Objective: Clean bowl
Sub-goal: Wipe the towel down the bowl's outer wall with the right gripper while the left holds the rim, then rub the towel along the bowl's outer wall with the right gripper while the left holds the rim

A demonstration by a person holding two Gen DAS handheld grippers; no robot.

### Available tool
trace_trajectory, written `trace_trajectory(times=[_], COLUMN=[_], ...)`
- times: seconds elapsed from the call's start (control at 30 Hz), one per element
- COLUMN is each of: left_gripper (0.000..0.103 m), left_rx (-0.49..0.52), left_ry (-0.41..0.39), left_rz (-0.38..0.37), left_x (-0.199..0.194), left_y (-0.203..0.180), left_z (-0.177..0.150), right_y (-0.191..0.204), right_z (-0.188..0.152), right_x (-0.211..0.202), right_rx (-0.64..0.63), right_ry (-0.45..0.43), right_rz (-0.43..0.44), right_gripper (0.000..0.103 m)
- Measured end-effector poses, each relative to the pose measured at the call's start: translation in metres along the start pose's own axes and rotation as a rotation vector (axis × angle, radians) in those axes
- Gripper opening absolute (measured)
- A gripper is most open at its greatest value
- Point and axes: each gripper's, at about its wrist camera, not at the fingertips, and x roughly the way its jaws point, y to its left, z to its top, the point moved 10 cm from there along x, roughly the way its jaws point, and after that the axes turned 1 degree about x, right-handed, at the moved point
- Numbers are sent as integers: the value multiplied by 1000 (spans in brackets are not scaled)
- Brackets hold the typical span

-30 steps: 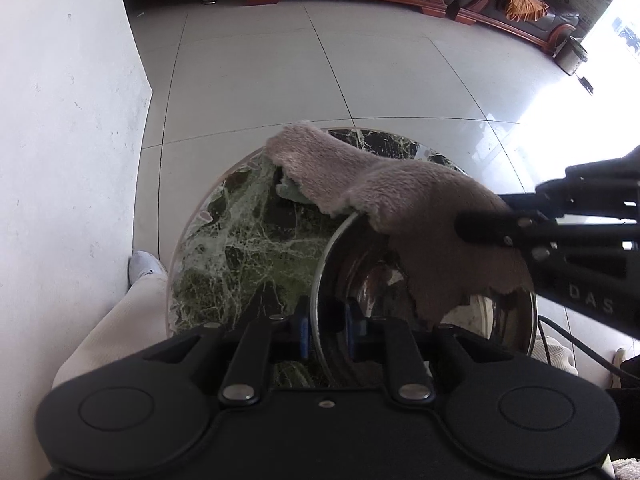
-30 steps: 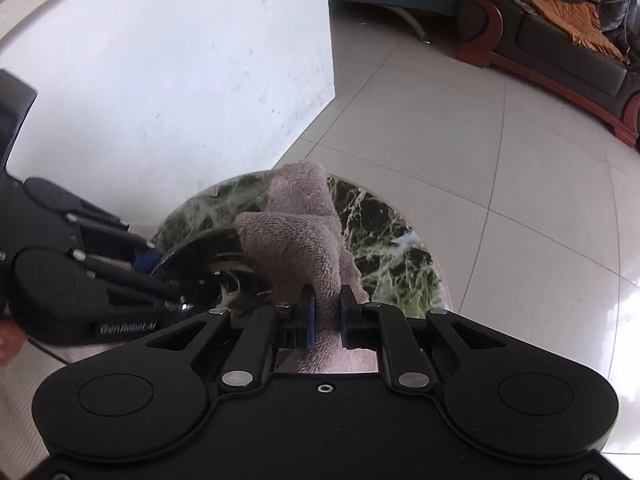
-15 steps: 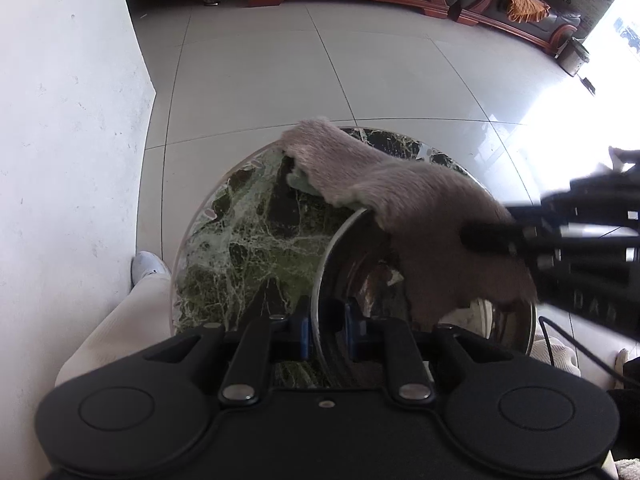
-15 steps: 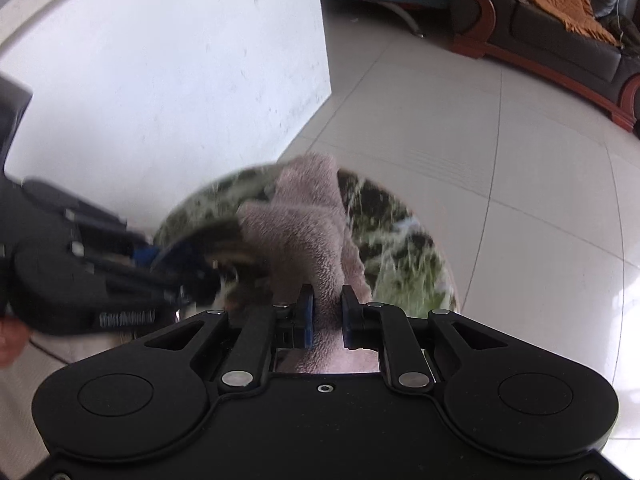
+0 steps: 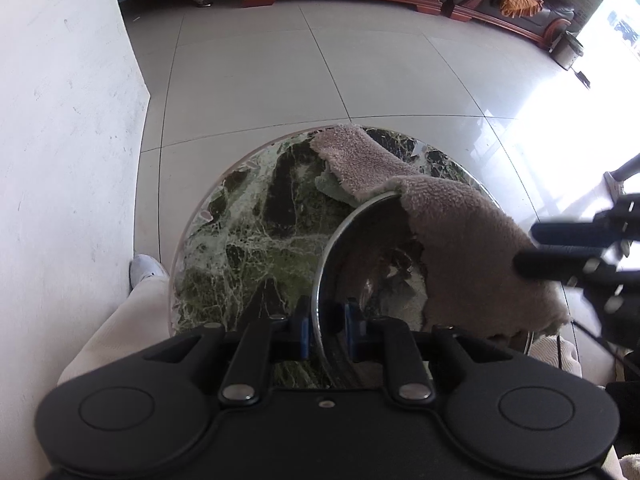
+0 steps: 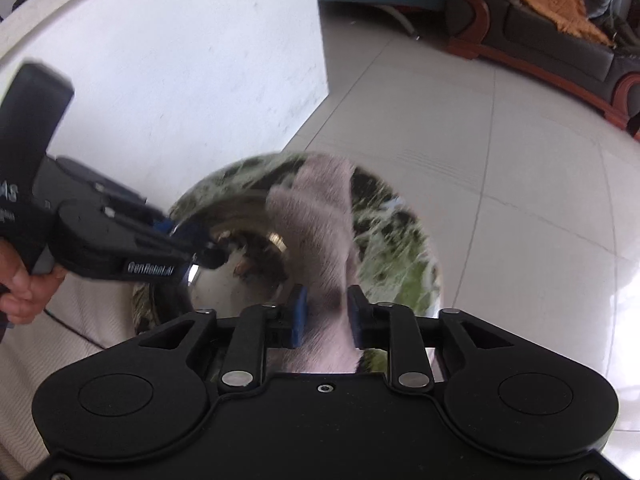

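Shiny steel bowl (image 5: pixel 372 256), cloth (image 5: pixel 460 236) draped over rim

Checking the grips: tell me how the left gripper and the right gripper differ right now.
The left gripper is clamped on the steel bowl's rim; the right gripper has just been opening, with the pinkish cloth loose between its jaws. The left looks sharp, the right blurred. Both point down at the marble table.

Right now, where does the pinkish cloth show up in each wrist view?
Left wrist: the cloth lies right of centre, draped over the steel bowl's far rim.
Right wrist: the cloth runs up the centre from between the camera's own claw fingers.
Shared landmark: the green marble table.
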Motion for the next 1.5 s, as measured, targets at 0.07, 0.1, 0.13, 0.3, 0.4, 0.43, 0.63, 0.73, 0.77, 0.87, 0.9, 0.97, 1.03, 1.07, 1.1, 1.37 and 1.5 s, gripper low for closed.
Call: trace_trajectory(times=[0.07,0.1,0.13,0.3,0.4,0.43,0.63,0.73,0.77,0.87,0.9,0.97,1.03,1.07,1.1,1.37,1.5], left_gripper=[16,16,16,16,16,16,17,18,19,19,19,19,19,19,19,19,18], left_rx=[4,8,11,7,-11,-20,-33,-19,-14,0,1,-2,-11,-19,-23,22,6], left_ry=[1,1,1,2,2,3,2,6,8,13,13,11,13,16,18,27,28], left_rz=[-1,0,1,-1,-8,-11,-13,-3,1,6,7,10,6,0,-6,2,-10], left_x=[1,1,2,5,7,7,6,4,4,3,3,3,3,3,4,6,7], left_y=[0,0,0,1,2,3,7,6,6,3,3,2,2,2,2,-3,-2], left_z=[1,2,2,5,3,3,3,3,3,2,2,2,2,2,2,4,4], right_y=[-2,-3,-3,4,5,5,8,15,15,16,15,13,11,11,11,14,16], right_z=[12,17,21,25,17,13,-8,-2,4,20,22,20,8,2,-3,15,21], right_x=[1,4,9,37,42,40,22,22,24,30,33,37,35,34,32,32,42], right_rx=[-4,-12,-18,-37,-22,-17,-24,-80,-88,-107,-106,-105,-104,-104,-96,-138,-144], right_ry=[-9,-7,-3,65,87,86,71,54,44,20,21,27,43,52,55,35,36], right_rz=[13,14,17,47,66,59,23,-13,-19,-28,-33,-42,-50,-51,-46,-55,-51], right_gripper=[37,37,37,22,12,12,10,10,10,10,10,10,10,10,11,11,11])
